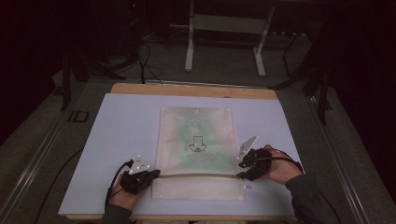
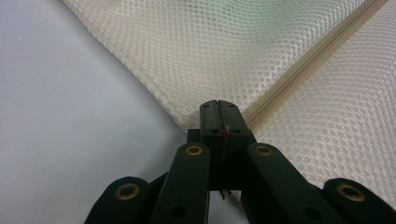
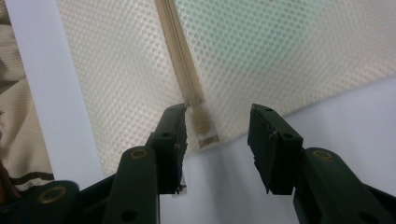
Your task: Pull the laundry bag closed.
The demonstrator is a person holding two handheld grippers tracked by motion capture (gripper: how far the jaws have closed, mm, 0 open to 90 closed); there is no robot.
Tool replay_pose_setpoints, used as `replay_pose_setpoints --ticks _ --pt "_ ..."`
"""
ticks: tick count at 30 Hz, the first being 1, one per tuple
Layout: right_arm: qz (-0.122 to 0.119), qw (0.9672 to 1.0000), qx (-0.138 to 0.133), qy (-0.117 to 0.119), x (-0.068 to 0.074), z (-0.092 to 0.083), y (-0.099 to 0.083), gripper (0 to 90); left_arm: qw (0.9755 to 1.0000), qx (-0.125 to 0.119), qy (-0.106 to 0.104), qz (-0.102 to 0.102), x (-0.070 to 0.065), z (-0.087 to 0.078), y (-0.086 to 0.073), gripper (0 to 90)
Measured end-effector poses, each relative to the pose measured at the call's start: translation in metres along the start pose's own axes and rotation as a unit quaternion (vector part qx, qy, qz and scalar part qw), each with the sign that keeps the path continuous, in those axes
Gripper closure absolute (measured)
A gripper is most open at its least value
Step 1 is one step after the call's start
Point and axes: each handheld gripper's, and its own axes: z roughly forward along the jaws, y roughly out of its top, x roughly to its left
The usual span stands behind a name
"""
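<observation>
Fingers clamped left, spread right on the mesh bag

Left gripper (image 2: 219, 116) pinches the bag (image 1: 196, 140) corner at the zip's (image 2: 308, 60) end; right gripper (image 3: 217, 135) stands released, zip pull (image 3: 203, 123) loose between its fingers. Green contents blur behind the mesh, hard to make out. Bag lies flat mid-worktop (image 1: 121, 126) on pale sheeting; the room beyond is dark, a white stand's (image 1: 189, 46) legs cut off above.

Letters "ID" on the dark floor (image 1: 77, 116) left of the table, a small black drawn sign — unreadable — on the mesh bag (image 1: 198, 144)
</observation>
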Motion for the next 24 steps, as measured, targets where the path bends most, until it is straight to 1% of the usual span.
replay_pose_setpoints --ticks 3,4,6,8,10,18,21,22,24 --pt "0.004 1.0 0.002 0.0 0.0 -0.001 -0.004 56.8 1.0 0.0 0.0 -0.001 0.0 0.0 0.0 89.4" --pt "0.007 1.0 0.004 -0.001 -0.001 -0.003 -0.01 56.8 1.0 0.0 0.0 -0.001 0.0 0.0 0.0 89.4" --pt "0.014 0.9999 0.004 -0.001 -0.001 -0.004 -0.015 56.9 1.0 0.0 0.0 0.0 0.0 0.0 0.0 89.3" --pt "0.014 0.9999 0.004 -0.001 -0.002 -0.005 -0.018 56.9 1.0 0.0 0.0 -0.001 0.0 0.0 0.0 89.4" --pt "0.022 0.9998 0.004 -0.002 -0.003 -0.007 -0.026 57.2 1.0 0.0 0.001 0.0 0.0 0.0 0.0 89.4" --pt "0.033 0.9994 0.007 -0.011 -0.002 -0.014 -0.044 57.9 1.0 0.0 0.001 0.001 0.0 0.0 0.0 89.4" --pt "0.035 0.9993 0.003 -0.015 -0.001 -0.015 -0.049 57.8 1.0 0.0 0.001 0.001 0.0 0.0 0.0 89.4" --pt "0.042 0.9989 -0.005 -0.018 0.0 -0.016 -0.053 57.7 1.0 0.0 0.001 0.001 0.0 0.0 0.0 89.4" --pt "0.047 0.9986 -0.013 -0.02 0.0 -0.017 -0.056 57.5 1.0 -0.001 0.002 0.001 -0.001 0.0 0.0 89.4"
